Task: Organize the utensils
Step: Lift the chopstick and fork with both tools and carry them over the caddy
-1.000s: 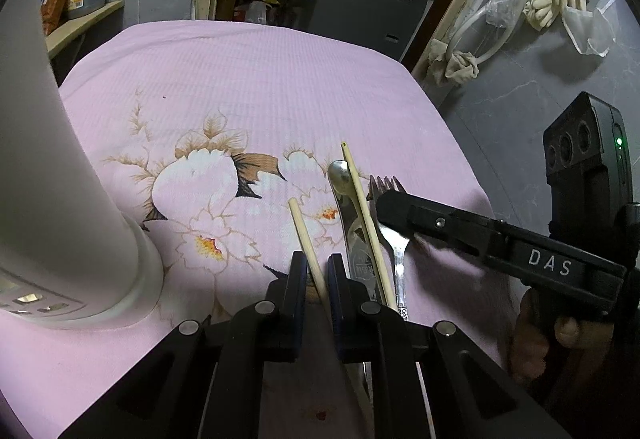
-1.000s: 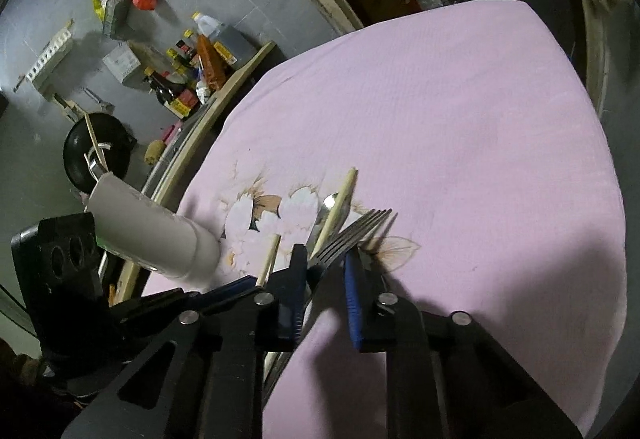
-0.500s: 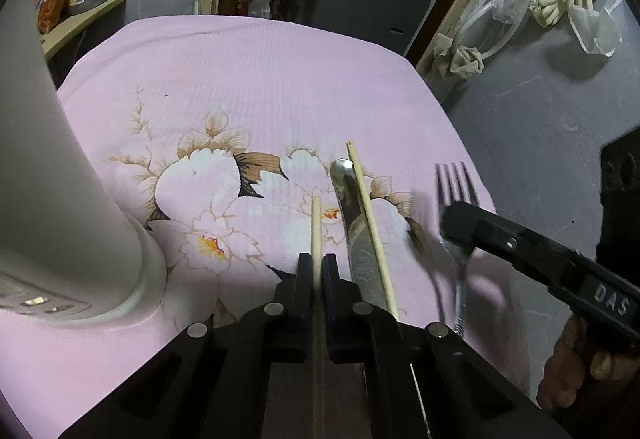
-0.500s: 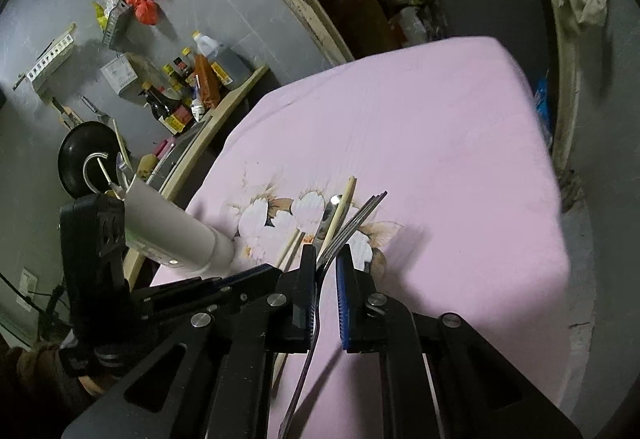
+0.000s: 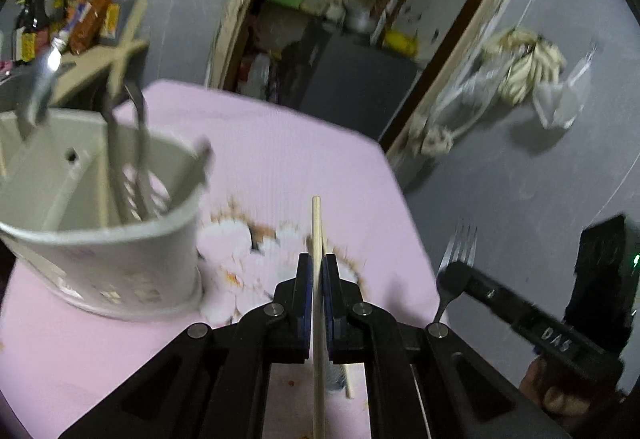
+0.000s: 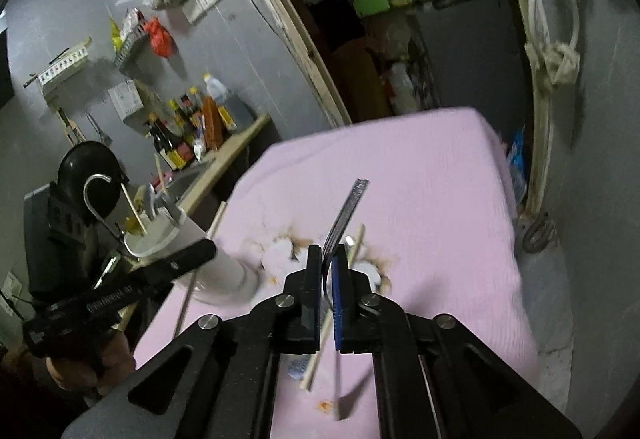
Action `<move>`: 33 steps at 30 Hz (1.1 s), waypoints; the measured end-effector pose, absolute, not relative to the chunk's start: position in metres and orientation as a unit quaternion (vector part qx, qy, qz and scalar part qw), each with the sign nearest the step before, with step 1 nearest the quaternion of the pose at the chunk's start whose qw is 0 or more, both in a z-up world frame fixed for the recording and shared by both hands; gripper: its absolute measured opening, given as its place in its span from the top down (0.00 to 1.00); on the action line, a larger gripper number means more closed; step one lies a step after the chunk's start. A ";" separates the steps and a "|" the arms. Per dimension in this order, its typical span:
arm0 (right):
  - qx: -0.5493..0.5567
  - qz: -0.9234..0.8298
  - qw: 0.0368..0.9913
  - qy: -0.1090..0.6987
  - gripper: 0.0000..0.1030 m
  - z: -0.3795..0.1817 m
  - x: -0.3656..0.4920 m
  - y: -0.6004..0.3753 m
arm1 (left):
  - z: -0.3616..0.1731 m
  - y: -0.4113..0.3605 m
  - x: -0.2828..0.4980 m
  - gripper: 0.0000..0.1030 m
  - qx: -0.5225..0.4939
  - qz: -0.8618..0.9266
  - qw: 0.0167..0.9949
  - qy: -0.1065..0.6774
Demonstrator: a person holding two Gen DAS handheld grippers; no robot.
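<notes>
Only the left wrist view looks down into the white holder (image 5: pixel 120 239). The left gripper (image 5: pixel 316 271) pinches a chopstick (image 5: pixel 317 223). The right gripper (image 6: pixel 328 271), just closing, pinches a fork (image 6: pixel 346 211), tilted downward.

Home kitchen, sauce bottles (image 6: pixel 188 135) on counter, hanging wok (image 6: pixel 90 179), pink floral tablecloth (image 6: pixel 420 179)

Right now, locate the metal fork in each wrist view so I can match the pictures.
Left wrist view: metal fork at lower right, tines up, pinched in the right hand-held gripper.
Right wrist view: fork at centre, edge-on, rising from between the pads.
Shared landmark: white plastic utensil holder on the pink cloth.
</notes>
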State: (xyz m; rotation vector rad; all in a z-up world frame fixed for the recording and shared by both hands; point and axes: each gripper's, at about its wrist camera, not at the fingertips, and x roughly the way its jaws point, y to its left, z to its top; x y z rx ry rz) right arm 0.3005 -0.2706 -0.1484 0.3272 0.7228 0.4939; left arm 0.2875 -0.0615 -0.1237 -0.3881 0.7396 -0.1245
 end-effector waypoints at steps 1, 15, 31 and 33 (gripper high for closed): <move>0.153 0.237 0.897 0.339 0.98 -0.140 0.299 -0.268 | -0.116 -0.056 0.286 0.95 -0.193 -0.059 0.916 0.348; 0.152 0.277 0.919 0.238 0.98 -0.033 0.276 -0.193 | -0.025 0.059 0.269 0.95 -0.261 -0.032 0.935 0.238; 0.160 0.294 0.925 0.181 0.98 0.000 0.288 -0.088 | -0.011 0.177 0.296 0.95 -0.270 0.025 0.947 0.172; 0.162 0.287 0.925 0.188 0.98 -0.006 0.293 -0.083 | -0.016 0.182 0.303 0.95 -0.270 0.024 0.947 0.171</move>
